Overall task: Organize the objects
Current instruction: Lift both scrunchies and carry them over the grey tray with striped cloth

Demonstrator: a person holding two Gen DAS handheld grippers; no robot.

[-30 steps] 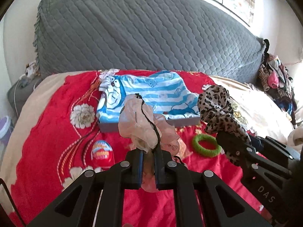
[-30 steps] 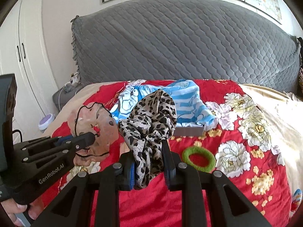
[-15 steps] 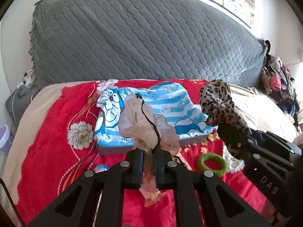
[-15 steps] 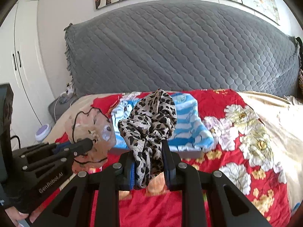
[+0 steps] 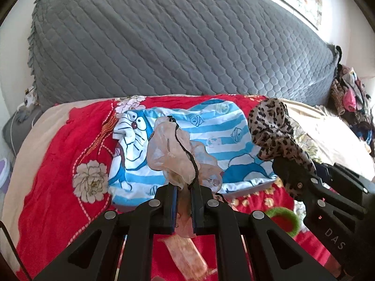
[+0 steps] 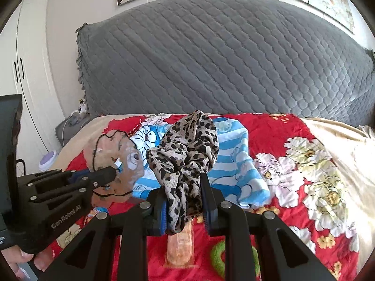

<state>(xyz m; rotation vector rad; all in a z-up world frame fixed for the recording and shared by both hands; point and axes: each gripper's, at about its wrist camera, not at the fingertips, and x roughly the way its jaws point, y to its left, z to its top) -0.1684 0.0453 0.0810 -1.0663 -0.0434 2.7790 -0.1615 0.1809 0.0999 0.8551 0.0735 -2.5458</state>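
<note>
Because the left gripper pinches only a thin fold of the sheer peach scrunchie, the slippery fabric could slide out above the blue striped box on the red floral bedspread.

Seen from the right, the right gripper clamps the leopard scrunchie, its bulk hiding the box; a grey quilted headboard rises behind.

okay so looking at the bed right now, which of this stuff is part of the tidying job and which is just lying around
Part of the job:
- peach sheer scrunchie, clamped in the left tool
- leopard scrunchie, clamped in the right tool
- green hair ring, likely next
- blue cartoon-covered box, probably the destination

Just lying about:
- red floral blanket
- grey quilted headboard
- clothes pile
</note>
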